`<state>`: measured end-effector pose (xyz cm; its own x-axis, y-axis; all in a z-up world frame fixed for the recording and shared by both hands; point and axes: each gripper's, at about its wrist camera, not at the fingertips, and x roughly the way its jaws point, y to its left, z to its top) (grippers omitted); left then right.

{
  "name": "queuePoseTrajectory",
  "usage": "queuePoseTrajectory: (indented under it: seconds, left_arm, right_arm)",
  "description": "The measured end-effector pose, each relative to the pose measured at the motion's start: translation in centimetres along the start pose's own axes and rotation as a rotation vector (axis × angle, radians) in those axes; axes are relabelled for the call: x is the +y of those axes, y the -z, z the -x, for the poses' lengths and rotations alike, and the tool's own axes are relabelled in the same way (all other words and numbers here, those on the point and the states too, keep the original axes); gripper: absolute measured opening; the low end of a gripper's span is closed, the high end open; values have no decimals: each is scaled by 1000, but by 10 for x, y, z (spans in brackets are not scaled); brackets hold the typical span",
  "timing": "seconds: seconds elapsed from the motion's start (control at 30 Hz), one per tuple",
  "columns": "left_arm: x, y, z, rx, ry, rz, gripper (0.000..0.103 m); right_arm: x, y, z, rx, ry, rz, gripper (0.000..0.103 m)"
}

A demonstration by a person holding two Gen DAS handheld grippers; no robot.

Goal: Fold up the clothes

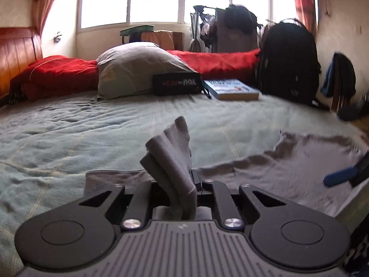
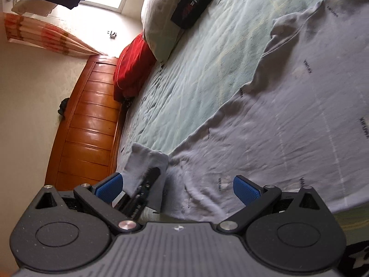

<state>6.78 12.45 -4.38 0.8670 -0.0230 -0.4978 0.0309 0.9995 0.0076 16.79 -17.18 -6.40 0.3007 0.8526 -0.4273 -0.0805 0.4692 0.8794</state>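
Left wrist view: left claw [image 1: 175, 184] clamped on one grey garment [image 1: 288, 173] across the bed [image 1: 92, 124]; right claw [image 2: 180, 189] gapes apart, one pillow [image 1: 136, 67] beyond

My left camera sits low over the bed [image 1: 92, 124], level and close to the sheet, looking straight along my left jaws toward the windows [image 1: 152, 4], with the grey pillow [image 1: 136, 67], the book [image 1: 233, 88] and the black backpack [image 1: 289, 62] across the far side. My right camera is rolled hard onto its side and looks from close above the grey garment [image 2: 288, 120] across the bed toward the wooden headboard [image 2: 90, 124]. Both views share the pillow, the black pouch [image 1: 177, 84], the red bedding [image 1: 60, 73], the garment and the green sheet.
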Motion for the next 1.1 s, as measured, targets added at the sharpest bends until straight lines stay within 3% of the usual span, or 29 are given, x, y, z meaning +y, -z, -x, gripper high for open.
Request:
queuePoseTrajectory:
  seconds: [0.47,0.6,0.8,0.93,1.1]
  left_arm:
    - [-20,16,-20,71,-2,-81,16]
    - [-26,16,-15,72,26,-96,41]
    - [-43,12,0,77,179,-152,55]
    - [-35,4,7,35,226,-116,64]
    - [-17,-4,-3,52,211,5,58]
  right_arm:
    - [-11,-5,6,-23,10,-11,103]
    - [-13,-5,4,-21,15,-13,103]
    - [-17,-5,4,-27,20,-26,103]
    - [-18,-5,7,-37,12,-25,103]
    - [-16,-5,9,-42,7,-19,103]
